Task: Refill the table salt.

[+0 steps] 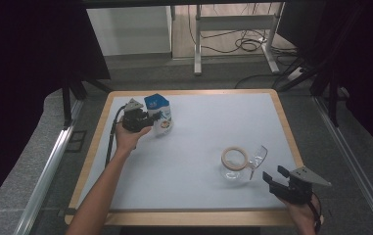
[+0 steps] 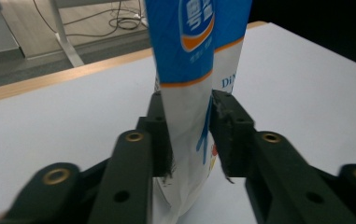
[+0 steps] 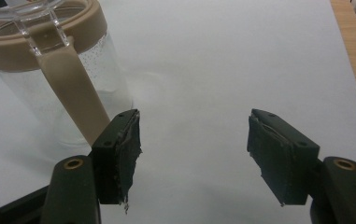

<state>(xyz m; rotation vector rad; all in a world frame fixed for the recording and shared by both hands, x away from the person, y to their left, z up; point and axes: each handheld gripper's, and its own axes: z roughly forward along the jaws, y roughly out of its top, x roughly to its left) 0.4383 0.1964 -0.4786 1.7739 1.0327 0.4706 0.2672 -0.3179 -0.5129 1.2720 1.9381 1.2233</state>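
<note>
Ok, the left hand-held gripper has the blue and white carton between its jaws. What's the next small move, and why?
Probably lift the carton slightly off the table. The left hand-held gripper has both pads pressed on its lower sides, and it stands upright. The clear jug sits across the table beside the open right hand-held gripper, so carrying the carton there likely follows.

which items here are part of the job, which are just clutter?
In play: milk carton, pinched by the left tool; clear jug with tan rim, just ahead of the open right tool.
Clutter: desk frame and floor cables beyond the table.
</note>
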